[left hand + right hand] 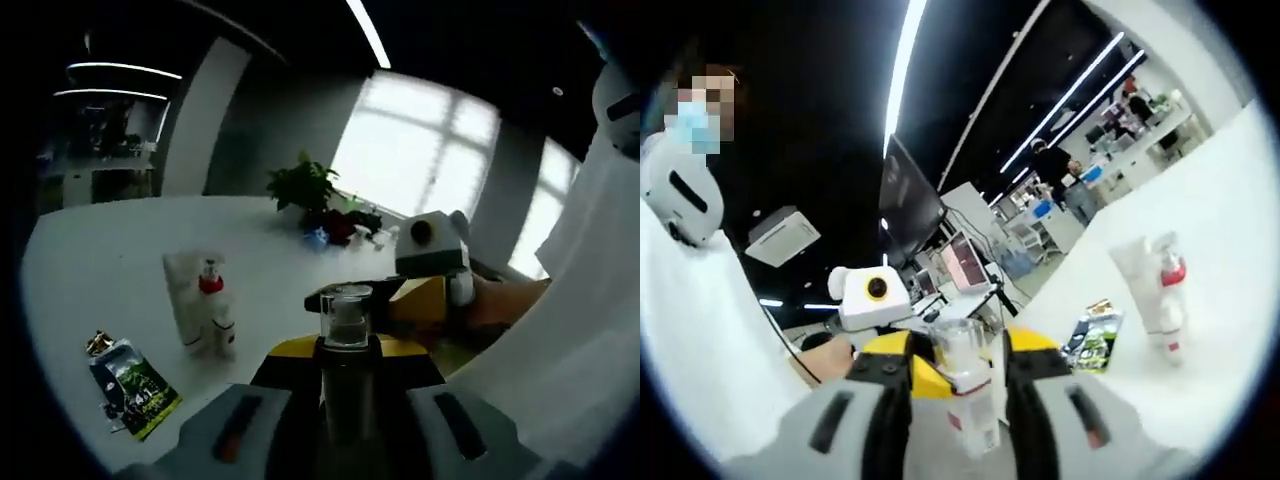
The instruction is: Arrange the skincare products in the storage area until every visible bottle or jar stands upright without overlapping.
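1. The left hand-held gripper (345, 425) stands clenched on a dark bottle (345, 400) with a clear cap (347, 313), held upright between its grey jaws above the white surface (120, 250).
2. In the right gripper view, the right hand-held gripper (962, 420) grasps a clear bottle (970, 395) bearing a red-and-white label, its clear cap (958, 345) rising between the jaws.
3. The two hand-held grippers face each other closely; the yellow-and-black body of the opposite tool sits just behind each held bottle.
4. In the left gripper view, a white tube (187, 300) stands upright on the surface toward its near left edge, with a small white bottle with a red collar (215, 310) touching or just beside it; I cannot tell which.
5. A dark green sachet (135, 385) lies flat on the surface near the left corner, well apart from the tube.
6. A potted plant (303, 187) stands at the far edge of the surface, with small coloured items just beside it, too small to identify.
7. A person in a white sleeve (560, 330) holds the tools; bright windows (420, 150) light the room behind.
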